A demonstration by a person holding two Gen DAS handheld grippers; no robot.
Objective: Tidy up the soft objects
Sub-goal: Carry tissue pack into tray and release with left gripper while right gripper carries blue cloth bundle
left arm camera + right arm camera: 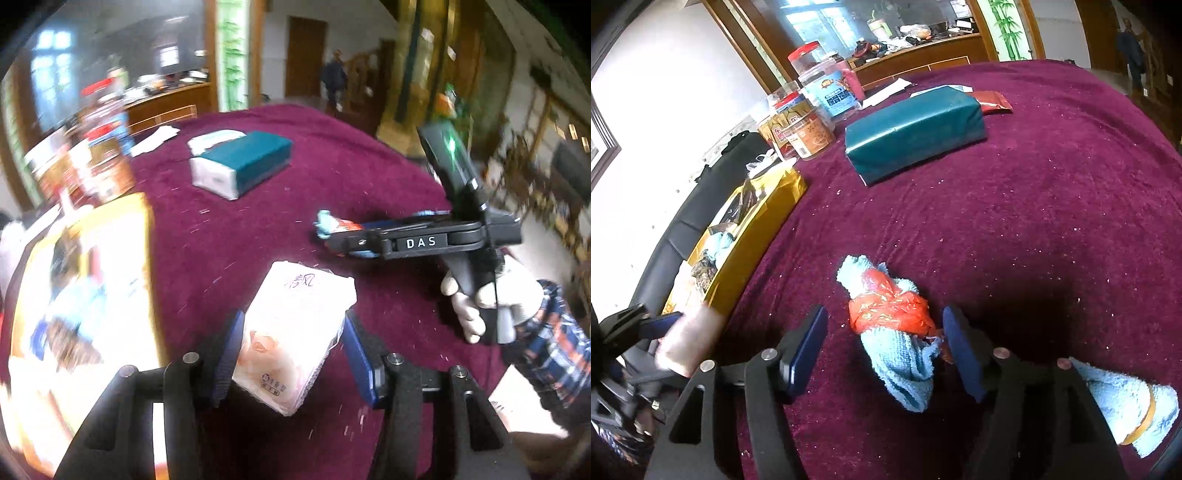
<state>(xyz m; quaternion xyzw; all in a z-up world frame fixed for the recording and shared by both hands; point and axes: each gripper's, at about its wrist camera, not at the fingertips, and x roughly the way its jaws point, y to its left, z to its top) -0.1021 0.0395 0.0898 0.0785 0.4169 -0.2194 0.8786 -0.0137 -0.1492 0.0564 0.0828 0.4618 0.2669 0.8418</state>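
towel bundle (892,332) lies lengthwise between my right gripper (886,354), spread wide. my left gripper (291,354) seems to pinch the tissue pack (295,339).

Off the left gripper's (291,354) left finger, the yellow box (85,295) smears into motion blur — its contents are unreadable and the frame edge cuts it. Beyond it, the jars (88,158) are blurred too. Behind the right gripper's (884,350) right finger, a second rolled blue towel (1126,406) is partly hidden by the finger's linkage. The pink tissue pack (689,343), far left of that claw, is blurred — cut off by the left gripper's finger.
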